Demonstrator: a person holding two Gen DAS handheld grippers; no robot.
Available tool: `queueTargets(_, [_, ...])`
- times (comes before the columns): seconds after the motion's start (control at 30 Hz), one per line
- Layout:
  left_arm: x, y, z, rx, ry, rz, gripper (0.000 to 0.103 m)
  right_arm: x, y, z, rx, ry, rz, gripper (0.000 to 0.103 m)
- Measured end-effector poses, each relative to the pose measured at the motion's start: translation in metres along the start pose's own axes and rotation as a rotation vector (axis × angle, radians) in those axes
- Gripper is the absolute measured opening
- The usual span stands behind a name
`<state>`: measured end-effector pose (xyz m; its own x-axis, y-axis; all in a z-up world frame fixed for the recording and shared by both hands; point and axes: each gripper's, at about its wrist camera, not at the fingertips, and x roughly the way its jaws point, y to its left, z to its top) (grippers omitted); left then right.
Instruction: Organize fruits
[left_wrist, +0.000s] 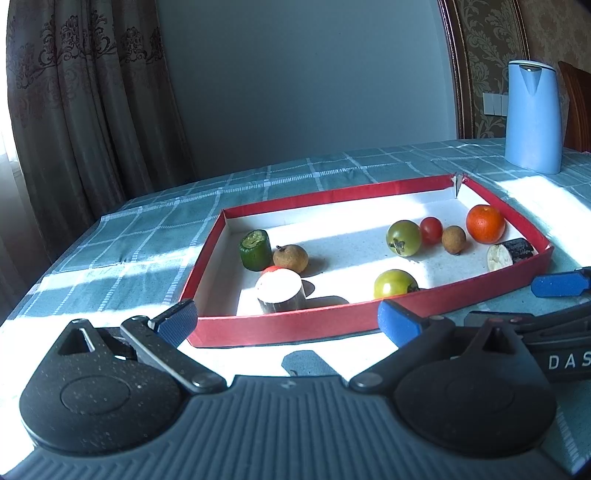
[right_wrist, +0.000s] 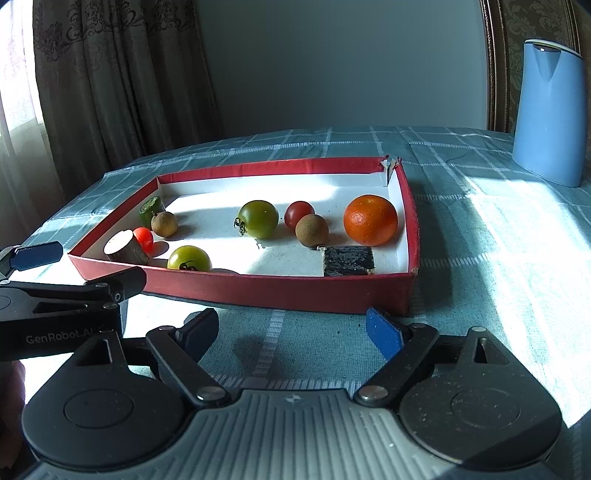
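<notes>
A red tray (left_wrist: 288, 326) (right_wrist: 280, 291) with a white floor lies on the checked tablecloth. It holds an orange (left_wrist: 485, 223) (right_wrist: 370, 220), two green tomatoes (left_wrist: 403, 237) (left_wrist: 393, 283), two red cherry tomatoes (left_wrist: 431, 229) (right_wrist: 143, 238), two brown longans (left_wrist: 290, 257) (left_wrist: 454, 239), a green cucumber piece (left_wrist: 255, 249) and two dark-skinned cut pieces (left_wrist: 281, 291) (left_wrist: 509, 253). My left gripper (left_wrist: 288, 319) is open and empty before the tray's near wall. My right gripper (right_wrist: 291, 328) is open and empty before the near wall too.
A blue jug (left_wrist: 533, 116) (right_wrist: 548, 112) stands at the back right of the table. Curtains hang at the left and a wall is behind. Each gripper shows at the edge of the other's view, the right (left_wrist: 561, 284) and the left (right_wrist: 37, 254).
</notes>
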<state>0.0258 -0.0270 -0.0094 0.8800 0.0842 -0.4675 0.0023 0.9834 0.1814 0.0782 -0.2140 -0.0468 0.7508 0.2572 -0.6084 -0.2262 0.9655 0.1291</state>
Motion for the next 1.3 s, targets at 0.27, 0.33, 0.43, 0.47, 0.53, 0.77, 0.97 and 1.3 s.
queueTargets(0.27, [-0.0006, -0.0004, -0.0002, 0.010, 0.000, -0.001, 0.103, 0.0007, 0.0013, -0.0006, -0.006, 0.002, -0.002, 0.088])
queueTargets(0.33, [-0.0006, -0.0005, 0.0000, 0.012, -0.002, 0.001, 0.103, 0.0007, 0.0014, -0.0008, -0.006, 0.002, -0.003, 0.088])
queueTargets(0.43, [-0.0006, -0.0002, 0.0000, 0.010, 0.001, -0.001, 0.103, 0.0007, 0.0015, -0.0009, -0.006, 0.002, -0.003, 0.088])
queueTargets(0.47, [-0.0006, 0.0000, 0.0001, 0.009, 0.002, -0.002, 0.103, 0.0006, 0.0015, -0.0010, -0.006, 0.002, -0.003, 0.088])
queueTargets(0.53, [-0.0006, 0.0001, 0.0003, 0.008, 0.003, -0.003, 0.103, 0.0006, 0.0015, -0.0010, -0.006, 0.002, -0.003, 0.088])
queueTargets(0.77, [-0.0002, 0.0000, -0.0002, 0.011, 0.002, 0.001, 0.103, 0.0005, 0.0017, -0.0010, -0.006, 0.002, -0.003, 0.088])
queueTargets(0.97, [-0.0002, -0.0002, -0.0002, 0.012, 0.001, 0.002, 0.103, 0.0005, 0.0018, -0.0010, -0.007, 0.002, -0.003, 0.088])
queueTargets(1.3, [-0.0015, -0.0004, -0.0015, 0.011, 0.002, 0.002, 0.103, 0.0001, 0.0015, -0.0007, -0.001, -0.001, 0.002, 0.088])
